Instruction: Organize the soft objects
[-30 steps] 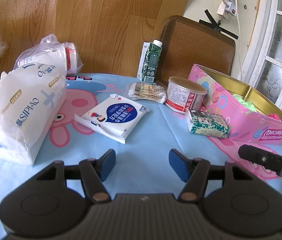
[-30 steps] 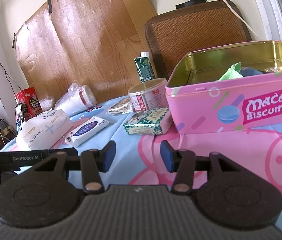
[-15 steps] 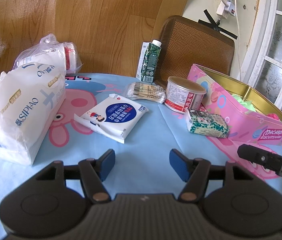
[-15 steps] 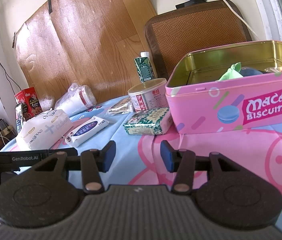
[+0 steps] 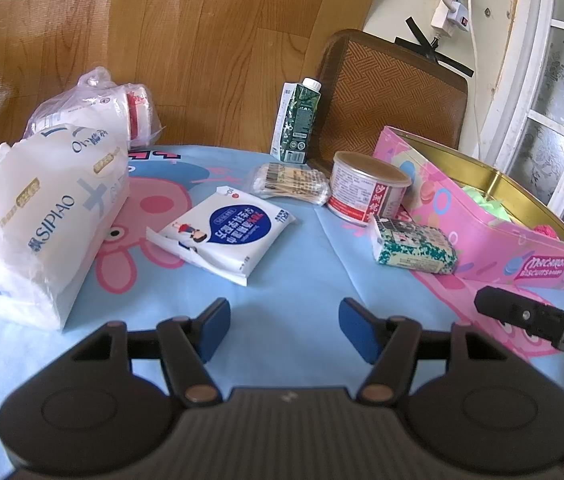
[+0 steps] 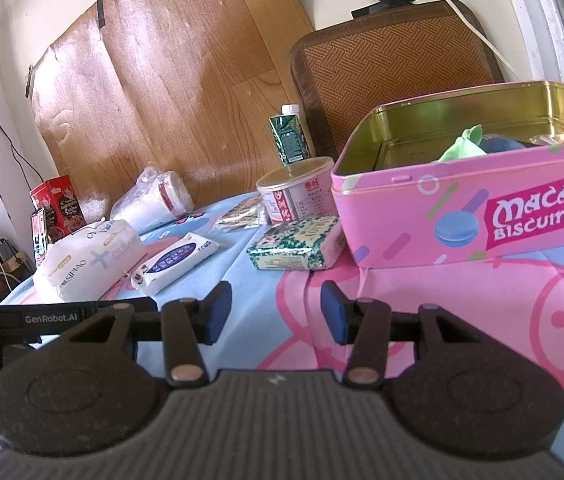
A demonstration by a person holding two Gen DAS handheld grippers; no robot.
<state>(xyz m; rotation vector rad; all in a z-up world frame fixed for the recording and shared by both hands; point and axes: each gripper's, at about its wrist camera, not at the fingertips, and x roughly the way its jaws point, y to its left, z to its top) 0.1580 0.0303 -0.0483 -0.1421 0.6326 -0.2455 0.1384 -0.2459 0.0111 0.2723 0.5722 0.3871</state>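
A pink biscuit tin (image 5: 522, 248) stands open at the right, also in the right wrist view (image 6: 462, 216), with green, blue and pink soft things inside. A green patterned tissue pack (image 5: 414, 244) lies against its left end, also seen from the right wrist (image 6: 294, 244). A white wipes pack with a blue label (image 5: 222, 232) lies mid-table, and a big white SIPIAO tissue bag (image 5: 38, 216) sits at the left. My left gripper (image 5: 284, 330) is open and empty above bare cloth. My right gripper (image 6: 272, 314) is open and empty in front of the tin.
A round can (image 5: 366, 196), a bag of cotton swabs (image 5: 290, 180), a green drink carton (image 5: 298, 124) and a plastic bag of cups (image 5: 98, 108) stand farther back. A woven chair back (image 5: 394, 96) rises behind the table. The cloth shows a pink cartoon pig.
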